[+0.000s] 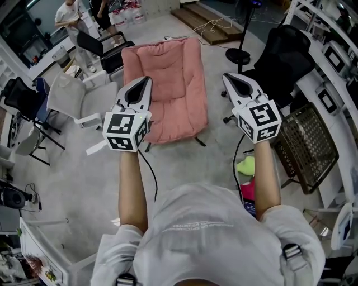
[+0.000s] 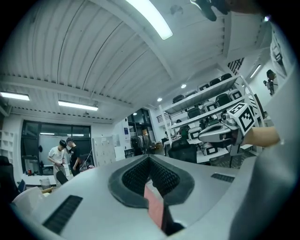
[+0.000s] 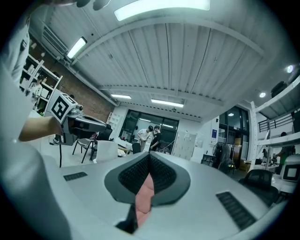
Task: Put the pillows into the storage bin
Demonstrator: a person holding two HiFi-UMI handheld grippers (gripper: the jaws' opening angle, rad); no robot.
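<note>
A pink padded cushion (image 1: 168, 84) lies over a low folding chair in the middle of the floor. A dark wire basket (image 1: 307, 148) stands at the right, by the shelves. Beside it on the floor lie a small green soft thing (image 1: 246, 165) and a magenta one (image 1: 249, 190); what they are I cannot tell. My left gripper (image 1: 147, 79) is held in the air over the cushion's left edge, shut and empty. My right gripper (image 1: 226, 76) hangs just right of the cushion, also shut and empty. A strip of pink shows below each pair of closed jaws (image 2: 149, 157) (image 3: 150, 154).
A white armchair (image 1: 72, 98) stands at the left and a black office chair (image 1: 285, 53) at the right. A fan stand's round base (image 1: 239, 56) sits behind the cushion. Two people (image 1: 70, 14) stand far back left. Shelves line the right wall.
</note>
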